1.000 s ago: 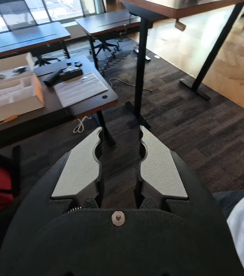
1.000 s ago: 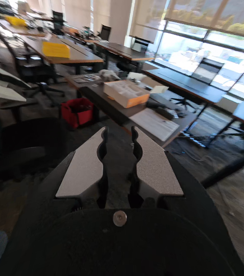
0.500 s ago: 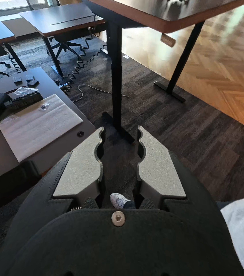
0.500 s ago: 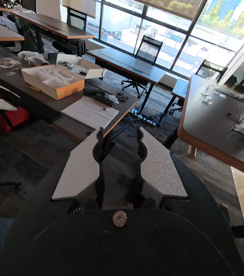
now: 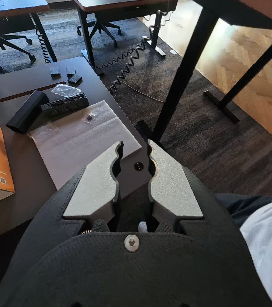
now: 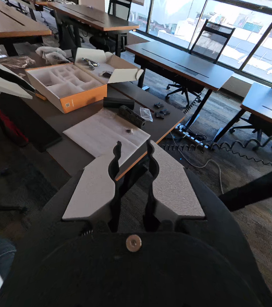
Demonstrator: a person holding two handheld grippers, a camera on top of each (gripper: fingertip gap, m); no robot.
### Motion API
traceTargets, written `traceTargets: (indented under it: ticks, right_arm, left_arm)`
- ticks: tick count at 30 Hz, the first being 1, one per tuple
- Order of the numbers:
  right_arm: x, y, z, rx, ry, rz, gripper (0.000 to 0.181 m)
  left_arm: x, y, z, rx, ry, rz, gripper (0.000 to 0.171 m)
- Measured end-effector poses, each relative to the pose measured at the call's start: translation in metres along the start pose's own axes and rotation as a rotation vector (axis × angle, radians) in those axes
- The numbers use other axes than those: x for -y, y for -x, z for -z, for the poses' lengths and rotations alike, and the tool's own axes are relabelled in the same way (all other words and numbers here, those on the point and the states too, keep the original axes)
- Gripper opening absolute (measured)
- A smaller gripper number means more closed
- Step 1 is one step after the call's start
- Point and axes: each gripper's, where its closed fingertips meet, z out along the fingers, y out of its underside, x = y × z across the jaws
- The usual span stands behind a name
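Observation:
My left gripper point(image 5: 135, 146) is open and empty, held above the front right corner of a dark desk point(image 5: 25, 174). A white foam sheet point(image 5: 82, 134) lies just ahead of its fingertips, with a small clear bag of dark parts point(image 5: 90, 117) on it. Behind that are a black ridged device point(image 5: 65, 106), a black rectangular sleeve point(image 5: 27, 113) and three small black blocks point(image 5: 74, 78). My right gripper point(image 6: 134, 146) is open and empty, over the same desk's edge, nearest the foam sheet point(image 6: 103, 134). The device point(image 6: 132, 116) and sleeve point(image 6: 118, 102) lie beyond it.
An open orange box point(image 6: 65, 83) with white foam compartments stands on the desk's left part. My left gripper's finger point(image 6: 3, 81) shows at the right wrist view's left edge. Black desk legs point(image 5: 178, 79), coiled cables point(image 5: 125, 66), a power strip point(image 6: 190, 136) and office chairs point(image 6: 181, 89) occupy the floor. The person's leg point(image 5: 241, 206) is at the right.
Both views have swung toward the desk and drawn nearer. The desk corner and foam sheet now sit right at both grippers' fingertips. Both stay open and empty.

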Motion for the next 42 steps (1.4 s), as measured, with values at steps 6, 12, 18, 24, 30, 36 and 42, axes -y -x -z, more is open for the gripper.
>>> traceTargets:
  ticks: [6, 12, 18, 24, 30, 36, 42]
  right_arm:
    - [0.036, -0.048, -0.071, 0.111, -0.065, -0.014, 0.030]
    - [0.046, -0.084, -0.112, 0.154, -0.109, -0.028, 0.030]
    - [0.034, -0.093, -0.143, 0.188, -0.102, -0.081, 0.028]
    - [0.029, -0.078, -0.185, 0.244, -0.050, -0.099, 0.027]
    - [0.065, -0.030, -0.243, 0.241, -0.052, -0.032, 0.027]
    - [0.088, 0.065, -0.316, 0.193, -0.015, -0.019, 0.027]
    - [0.111, 0.159, -0.362, 0.217, 0.034, -0.207, 0.026]
  left_arm:
    - [0.065, 0.037, -0.031, 0.090, -0.088, 0.073, 0.022]
    - [0.113, 0.059, -0.052, 0.138, -0.128, 0.091, 0.018]
    - [0.106, 0.091, -0.039, 0.236, -0.101, 0.137, 0.000]
    - [0.075, 0.144, 0.011, 0.355, -0.137, 0.269, 0.002]
    - [0.032, 0.222, 0.072, 0.441, -0.140, 0.298, 0.016]
    - [-0.028, 0.319, 0.121, 0.388, -0.061, 0.147, 0.036]
    - [-0.080, 0.415, 0.162, 0.328, 0.129, -0.056, 0.050]
